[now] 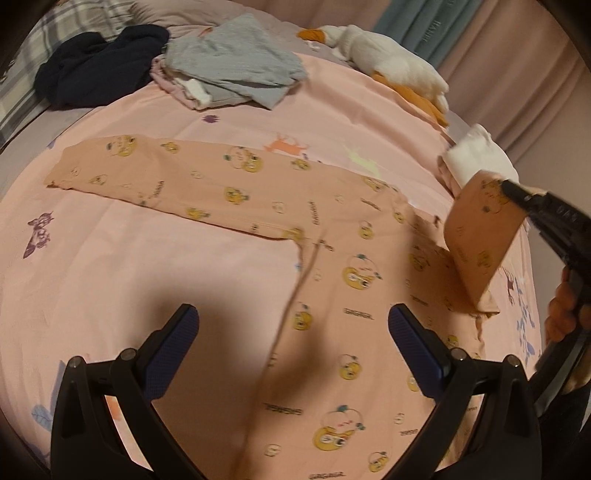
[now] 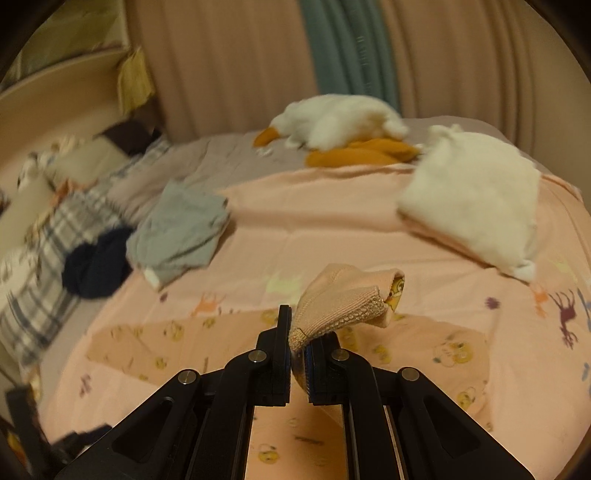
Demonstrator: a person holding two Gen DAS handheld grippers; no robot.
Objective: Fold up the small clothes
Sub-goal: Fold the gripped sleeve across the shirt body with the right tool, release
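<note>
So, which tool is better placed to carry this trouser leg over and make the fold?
The right tool. It is shut on the ribbed cuff of the peach printed trousers, with that leg lifted off the bed. The left tool is open and holds nothing, above the flat part of the garment.

This was a bedroom in a home. A bed (image 1: 155, 280) with a pink cartoon-printed sheet filled the view ahead of the left claw (image 1: 293, 345). Beyond it lay a plaid pillow (image 1: 70, 18), loose clothes such as a grey garment (image 1: 232, 62), and a white plush goose (image 1: 384, 62). Pink and teal curtains (image 2: 343, 55) hung behind the bed, far ahead of the right claw (image 2: 299, 354).
</note>
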